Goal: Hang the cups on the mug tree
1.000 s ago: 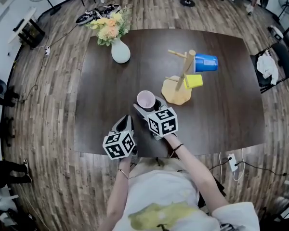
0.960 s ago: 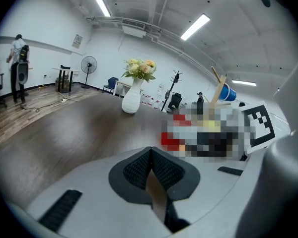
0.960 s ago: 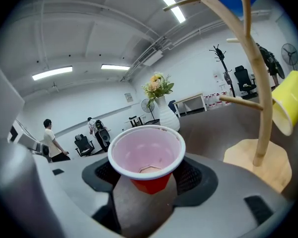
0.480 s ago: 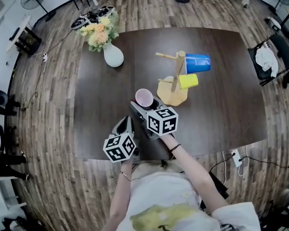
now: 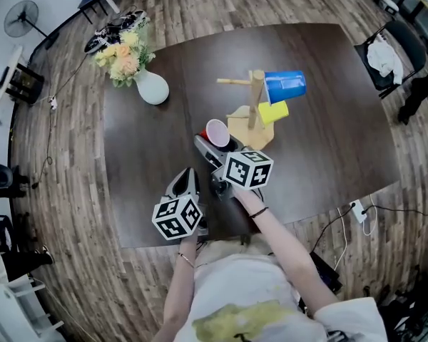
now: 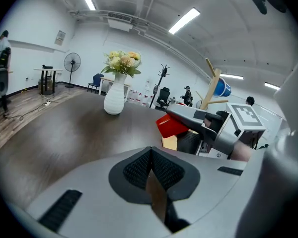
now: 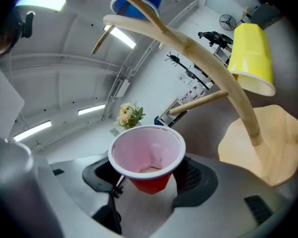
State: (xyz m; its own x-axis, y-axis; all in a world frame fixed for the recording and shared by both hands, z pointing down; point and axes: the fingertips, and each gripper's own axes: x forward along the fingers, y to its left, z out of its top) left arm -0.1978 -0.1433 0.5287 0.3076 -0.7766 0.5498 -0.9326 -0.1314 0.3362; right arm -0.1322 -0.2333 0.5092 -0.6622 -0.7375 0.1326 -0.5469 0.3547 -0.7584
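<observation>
The wooden mug tree (image 5: 255,95) stands mid-table on a pale base (image 5: 241,123). A blue cup (image 5: 285,86) and a yellow cup (image 5: 273,112) hang on its right-hand pegs, and a bare peg sticks out to the left. My right gripper (image 5: 212,144) is shut on a red cup (image 5: 217,132) with a pink inside, just left of the base. In the right gripper view the red cup (image 7: 148,160) sits between the pads with its mouth toward the camera, and the tree (image 7: 203,58) is close ahead. My left gripper (image 5: 186,184) is shut and empty near the front edge.
A white vase with flowers (image 5: 150,87) stands at the table's back left. The dark table (image 5: 335,141) has its front edge close to the person's body. Chairs, a fan and cables lie on the wooden floor around it.
My right gripper has rolled and carried the red cup closer to the tree's base. The left gripper has stayed near the front edge, still shut.
</observation>
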